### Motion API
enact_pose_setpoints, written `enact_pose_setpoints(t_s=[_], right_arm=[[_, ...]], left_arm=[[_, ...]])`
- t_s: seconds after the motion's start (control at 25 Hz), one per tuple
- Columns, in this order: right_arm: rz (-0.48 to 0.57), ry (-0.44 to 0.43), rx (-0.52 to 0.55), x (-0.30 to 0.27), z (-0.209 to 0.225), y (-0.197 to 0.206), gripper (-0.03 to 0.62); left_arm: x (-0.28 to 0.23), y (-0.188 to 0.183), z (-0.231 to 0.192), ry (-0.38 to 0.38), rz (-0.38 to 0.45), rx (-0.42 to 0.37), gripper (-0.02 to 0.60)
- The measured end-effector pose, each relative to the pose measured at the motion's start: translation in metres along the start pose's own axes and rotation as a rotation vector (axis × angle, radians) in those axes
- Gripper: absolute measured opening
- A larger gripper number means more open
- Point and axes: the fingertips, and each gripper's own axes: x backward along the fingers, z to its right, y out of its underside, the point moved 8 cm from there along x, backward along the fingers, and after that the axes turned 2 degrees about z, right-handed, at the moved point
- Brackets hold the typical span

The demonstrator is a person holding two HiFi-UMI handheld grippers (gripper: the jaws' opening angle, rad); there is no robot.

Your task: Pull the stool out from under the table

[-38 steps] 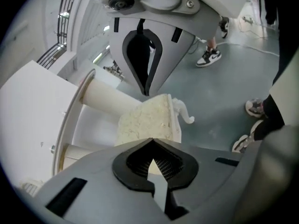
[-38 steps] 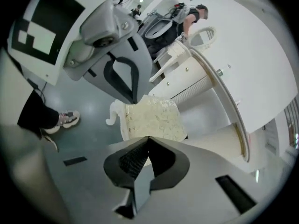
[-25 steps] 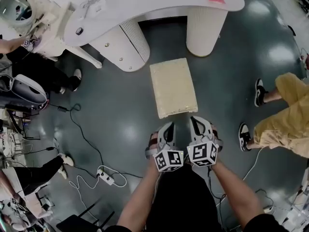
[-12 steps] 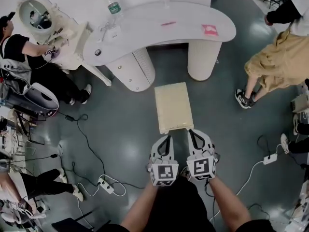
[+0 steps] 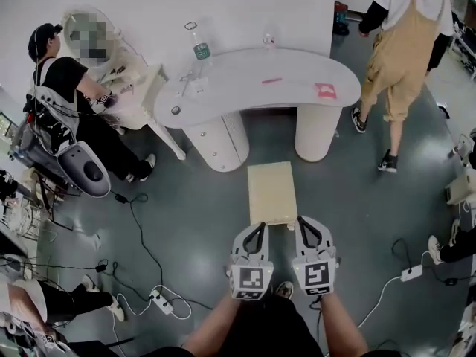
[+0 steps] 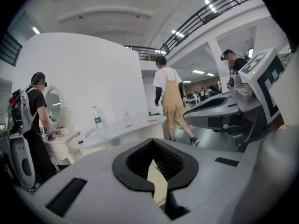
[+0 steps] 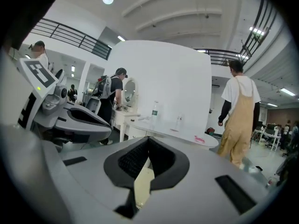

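The stool (image 5: 271, 193), a cream rectangular seat, stands on the grey floor just in front of the white curved table (image 5: 297, 88), outside its top. My left gripper (image 5: 257, 227) and right gripper (image 5: 302, 222) are held side by side above the stool's near edge, both shut with nothing in them. In the left gripper view the closed jaws (image 6: 152, 141) leave only a slit that shows a strip of the stool (image 6: 157, 181). The right gripper view shows the same: closed jaws (image 7: 148, 139) and a sliver of stool (image 7: 142, 185).
A person in tan overalls (image 5: 401, 43) walks at the back right near the table's end. Another person (image 5: 67, 95) stands at a white vanity on the left. A water bottle (image 5: 201, 47) stands on the table. Cables and a power strip (image 5: 160, 297) lie on the floor at left.
Both grippers and my head have risen, so the stool and table look smaller and farther. The stool stays on the floor. The person in overalls has walked toward the back right.
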Motion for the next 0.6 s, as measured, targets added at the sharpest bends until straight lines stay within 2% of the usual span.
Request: enact_pose_setpoints(t_s=[0.16,0.36,0.6], right_arm=[[0.054,0.017,-0.034,0.022,0.002,-0.026,0.006],[0.107,0.071,-0.020,0.037,0.005,-0.052,0.006],[0.171,0.082,-0.027,0.045,0.001,-0.068,0.006]], left_arm=[[0.009,-0.029,0.000,-0.003,0.054,0.023,0.006],[0.017,-0.064,0.006,0.017,0.137,-0.009,0.006],[0.023,-0.078,0.012,0.033,0.192,-0.038,0.006]])
